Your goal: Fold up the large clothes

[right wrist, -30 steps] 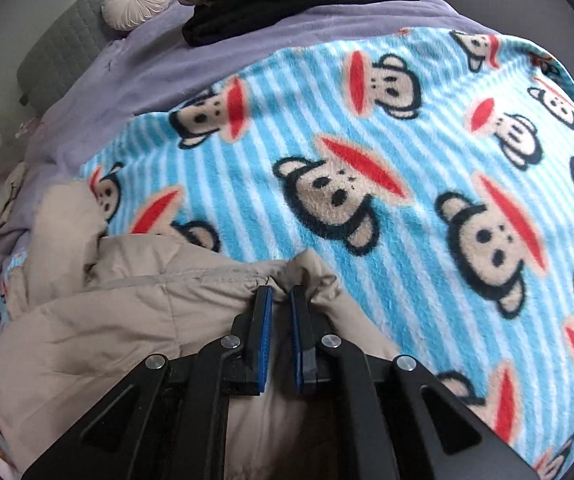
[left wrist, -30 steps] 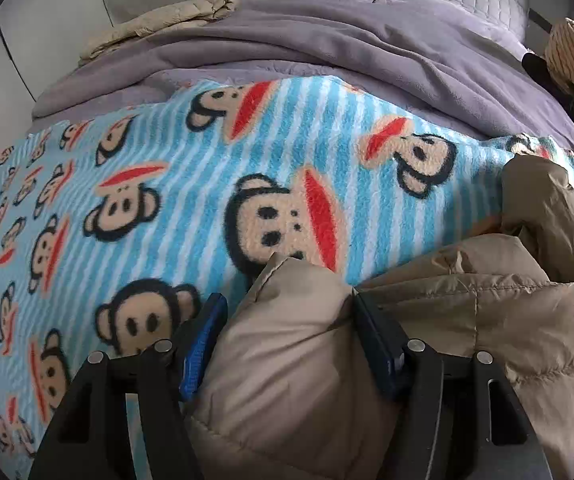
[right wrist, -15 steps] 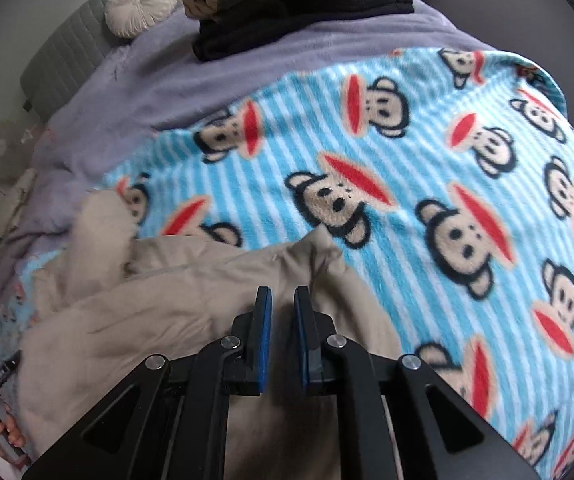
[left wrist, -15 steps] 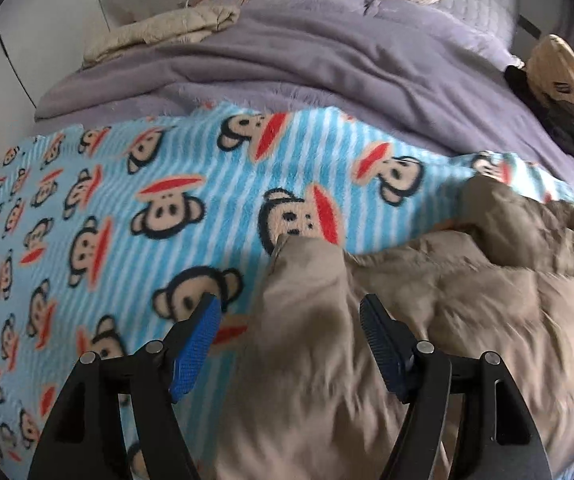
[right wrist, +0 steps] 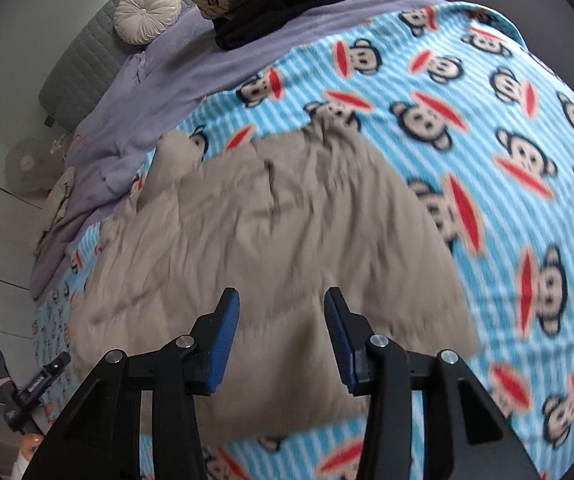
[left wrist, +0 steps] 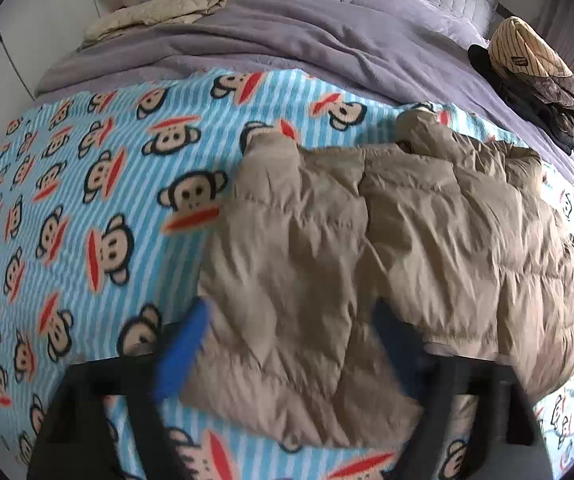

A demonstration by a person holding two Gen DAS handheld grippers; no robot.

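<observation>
The left tool [left wrist: 287, 356] hung above the near part of a tan puffy jacket [left wrist: 387, 240], its jaws spread wide and opening, the blue pads clear of the cloth; nothing was gripped (the fingers are blurred in that view). The right tool [right wrist: 282, 320] pointed steeply down over the same jacket, jaws parted and opening, with only jacket fabric seen through the gap below and neither pad pressing on it.

The jacket lay folded on a blue striped blanket [left wrist: 87, 200] printed with monkey faces, spread over the bed. Its near edge ended just short of the blanket's near side, with a strip of blanket showing below it in both views. In the left wrist view its left edge ran straight up from beside the blue pad toward a monkey face, and wide open blanket stretched to the left of it. In the right wrist view open blanket stretched to the jacket's right.

Beyond the blanket a purple quilt [left wrist: 287, 40] covered the rest of the bed up to a grey padded headboard [right wrist: 87, 56], with a round cream cushion [right wrist: 147, 12] against it. A heap of clothes [left wrist: 535, 76], striped and dark, sat on the quilt at the far right in the left view, well apart from the jacket. A beige bundle [left wrist: 155, 14] lay at the quilt's far left.
</observation>
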